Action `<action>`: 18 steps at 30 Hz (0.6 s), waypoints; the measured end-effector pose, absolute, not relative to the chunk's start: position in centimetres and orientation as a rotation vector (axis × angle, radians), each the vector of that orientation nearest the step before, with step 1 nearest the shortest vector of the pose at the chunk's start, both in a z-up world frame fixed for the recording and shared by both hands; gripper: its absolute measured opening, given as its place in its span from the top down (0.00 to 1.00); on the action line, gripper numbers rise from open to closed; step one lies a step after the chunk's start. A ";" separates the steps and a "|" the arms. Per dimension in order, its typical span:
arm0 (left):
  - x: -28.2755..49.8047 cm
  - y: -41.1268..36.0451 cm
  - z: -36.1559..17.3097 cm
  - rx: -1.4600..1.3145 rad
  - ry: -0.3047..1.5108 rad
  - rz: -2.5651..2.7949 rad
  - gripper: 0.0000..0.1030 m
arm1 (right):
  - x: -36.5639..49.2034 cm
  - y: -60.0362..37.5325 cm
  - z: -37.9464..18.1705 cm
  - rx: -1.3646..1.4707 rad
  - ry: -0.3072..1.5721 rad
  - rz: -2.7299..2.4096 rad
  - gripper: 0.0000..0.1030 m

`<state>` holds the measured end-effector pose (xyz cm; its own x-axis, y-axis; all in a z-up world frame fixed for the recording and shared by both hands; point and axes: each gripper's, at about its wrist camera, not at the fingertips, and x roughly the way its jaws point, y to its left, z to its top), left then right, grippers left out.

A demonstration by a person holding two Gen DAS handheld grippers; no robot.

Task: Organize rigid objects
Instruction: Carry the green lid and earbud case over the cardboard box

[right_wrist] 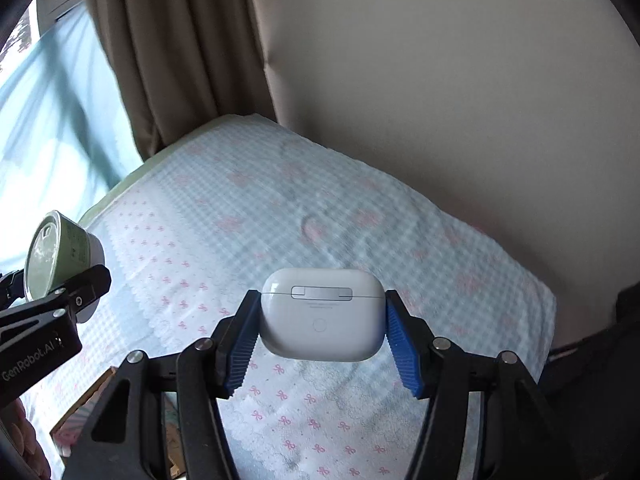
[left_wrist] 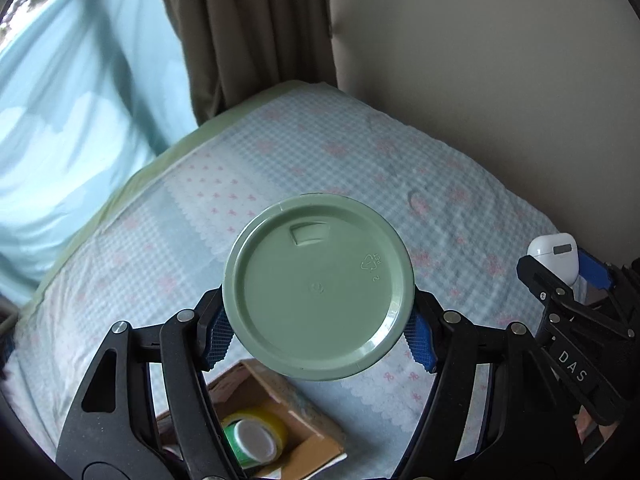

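Observation:
My left gripper [left_wrist: 320,332] is shut on a green plastic cup [left_wrist: 318,286], whose round base faces the camera. It holds the cup in the air above the bed. The cup also shows in the right wrist view [right_wrist: 60,256] at the far left. My right gripper [right_wrist: 322,344] is shut on a white earbud case [right_wrist: 322,314] and holds it above the bed. The case also shows in the left wrist view [left_wrist: 556,252] at the right edge. A cardboard box [left_wrist: 280,412] lies on the bed below my left gripper, with a roll of yellow-green tape [left_wrist: 256,436] inside.
The bed [left_wrist: 360,160] has a light blue checked cover with pink bows. A beige wall [left_wrist: 500,60] runs along its right side. Brown curtains [left_wrist: 248,32] and a pale blue sheet [left_wrist: 72,120] hang at the back left. A box corner [right_wrist: 80,412] shows lower left.

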<state>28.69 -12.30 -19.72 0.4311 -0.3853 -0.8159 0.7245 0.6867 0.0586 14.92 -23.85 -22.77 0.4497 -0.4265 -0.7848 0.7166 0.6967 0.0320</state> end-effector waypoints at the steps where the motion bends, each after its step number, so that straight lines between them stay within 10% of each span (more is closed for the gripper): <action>1: 28.6 -10.8 -18.8 0.420 0.877 -0.698 0.34 | 15.1 -23.1 -21.7 0.368 0.838 -0.692 0.46; 18: 24.3 11.6 -18.0 0.229 0.969 -0.343 0.34 | 19.0 -7.7 -17.6 0.201 0.930 -0.189 0.46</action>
<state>24.25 11.64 -17.96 0.5185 -0.1823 -0.8354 0.3842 0.9225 0.0371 18.96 -7.72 -17.60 0.5838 -0.0748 -0.8084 0.2471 0.9649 0.0892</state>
